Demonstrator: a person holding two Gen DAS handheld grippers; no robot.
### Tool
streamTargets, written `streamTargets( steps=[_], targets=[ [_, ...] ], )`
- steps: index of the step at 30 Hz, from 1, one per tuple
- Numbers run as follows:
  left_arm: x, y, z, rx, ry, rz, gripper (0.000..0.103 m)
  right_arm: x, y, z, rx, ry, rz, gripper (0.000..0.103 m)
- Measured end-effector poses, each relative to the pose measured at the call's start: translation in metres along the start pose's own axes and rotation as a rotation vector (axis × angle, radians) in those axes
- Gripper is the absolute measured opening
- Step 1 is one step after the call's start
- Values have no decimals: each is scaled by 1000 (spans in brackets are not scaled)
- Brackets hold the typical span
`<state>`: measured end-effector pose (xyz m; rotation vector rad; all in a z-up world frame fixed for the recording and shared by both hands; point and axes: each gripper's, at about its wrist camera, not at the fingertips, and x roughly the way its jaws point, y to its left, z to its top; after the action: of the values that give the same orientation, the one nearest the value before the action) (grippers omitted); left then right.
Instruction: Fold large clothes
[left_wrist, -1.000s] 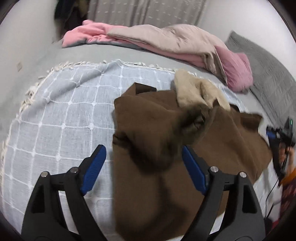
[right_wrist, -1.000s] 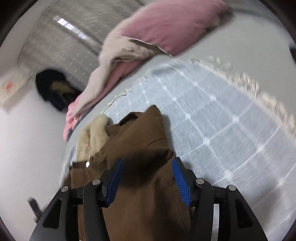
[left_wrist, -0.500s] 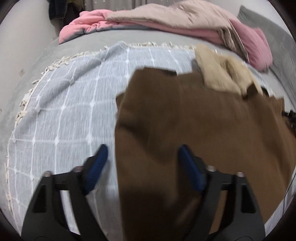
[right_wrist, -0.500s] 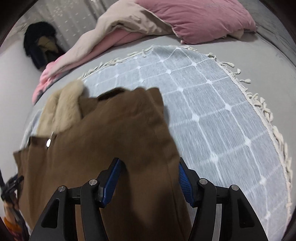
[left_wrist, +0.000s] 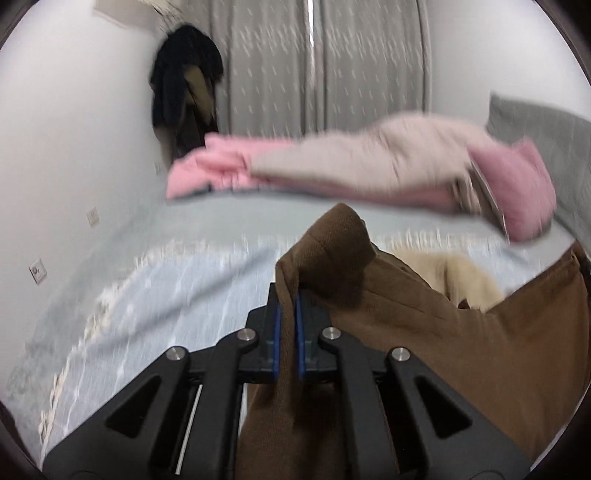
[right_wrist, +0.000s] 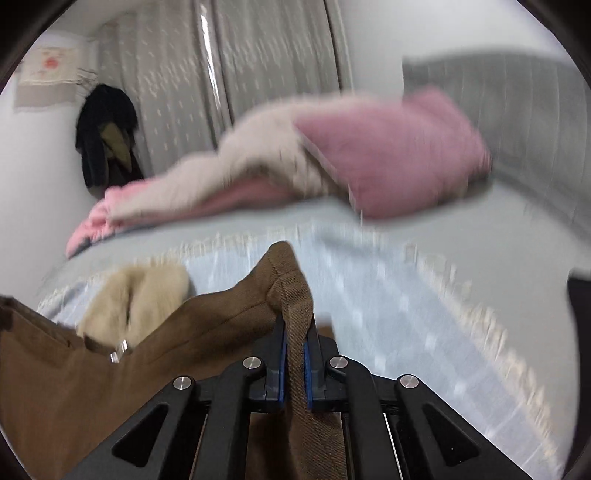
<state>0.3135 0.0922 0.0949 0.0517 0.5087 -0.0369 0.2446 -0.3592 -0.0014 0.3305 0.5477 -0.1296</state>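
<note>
**Both grippers pinch the brown coat**

The left gripper (left_wrist: 287, 314) is clamped narrow on a fold of the brown coat (left_wrist: 424, 350), the cloth squeezed between its blue pads (left_wrist: 300, 332) and bunching up just past the tips. The right gripper (right_wrist: 294, 339) likewise grips a twilled edge of the same coat (right_wrist: 110, 387), which drapes off to its left (a cream fur collar (right_wrist: 140, 295) shows there). Beyond both sets of fingertips lies a pale blue fringed blanket (left_wrist: 177, 295) on the bed. Farther off, pink and beige bedding (left_wrist: 351, 166) is heaped; behind it hang grey curtains (left_wrist: 280, 66) and dark clothes (left_wrist: 184, 81).
</note>
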Motion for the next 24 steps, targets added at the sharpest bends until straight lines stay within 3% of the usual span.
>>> streamTargets(
  steps=[3, 6, 10, 14, 16, 18, 20, 21, 22, 23, 24],
  targets=[
    [26, -3, 31, -8, -84, 72, 8, 12, 19, 36, -58, -118, -76, 6],
    [80, 3, 39, -57, -49, 109, 8, 50, 22, 62, -25, -135, -106, 6],
    [169, -8, -4, -17, 90, 180, 9, 130, 25, 55, -1, -23, -133, 7],
    [238, -16, -55, 22, 304, 210, 10, 219, 24, 0, 2, 211, -178, 9],
    [240, -20, -48, 48, 308, 243, 17, 246, 15, -12, 52, 348, -169, 12],
    [237, -21, -41, 72, 326, 288, 23, 238, 11, -7, 63, 327, -186, 17],
    [220, -19, -31, 30, 308, 294, 25, 221, 11, 0, 56, 288, -263, 22],
    [208, -19, -30, 0, 288, 276, 34, 207, 15, 3, 63, 268, -261, 24],
    [193, -24, -24, -37, 259, 232, 50, 198, 20, 7, 69, 254, -228, 31],
    [183, -30, -19, -61, 237, 185, 58, 186, 30, 10, 72, 232, -179, 36],
    [172, -43, -13, -77, 223, 128, 64, 175, 48, 14, 62, 198, -132, 49]
  ],
)
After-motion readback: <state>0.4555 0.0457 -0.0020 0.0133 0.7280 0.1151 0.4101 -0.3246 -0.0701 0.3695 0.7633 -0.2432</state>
